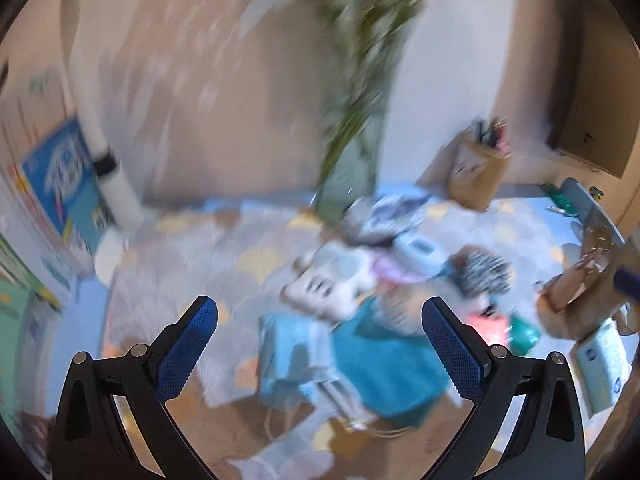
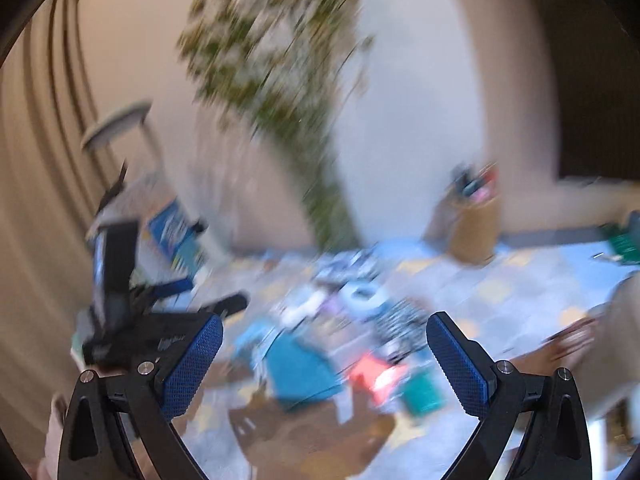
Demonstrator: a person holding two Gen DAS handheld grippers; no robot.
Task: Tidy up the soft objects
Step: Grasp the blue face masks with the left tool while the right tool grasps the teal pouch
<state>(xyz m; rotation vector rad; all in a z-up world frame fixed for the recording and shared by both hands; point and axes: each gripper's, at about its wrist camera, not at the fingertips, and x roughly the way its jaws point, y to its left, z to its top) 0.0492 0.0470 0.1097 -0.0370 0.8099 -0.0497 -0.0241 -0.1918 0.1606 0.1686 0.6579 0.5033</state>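
Both grippers, left gripper (image 1: pixel 320 344) and right gripper (image 2: pixel 324 360), spread wide, empty. Pile of soft objects (image 1: pixel 384 264) at 12 o'clock on rug (image 1: pixel 192 264). Likely light, limp; pinch teal cloth (image 1: pixel 392 364) by bunched fold.

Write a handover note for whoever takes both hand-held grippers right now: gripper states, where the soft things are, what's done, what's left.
Left hand-held gripper: open, empty.
Right hand-held gripper: open, empty.
Both views are motion-blurred.
Soft things: a loose pile on the patterned rug, with a teal cloth nearest and a zebra-print item further right.
Brown paper bag stands by the wall.
Done: nothing looks sorted.
Left: the whole pile.
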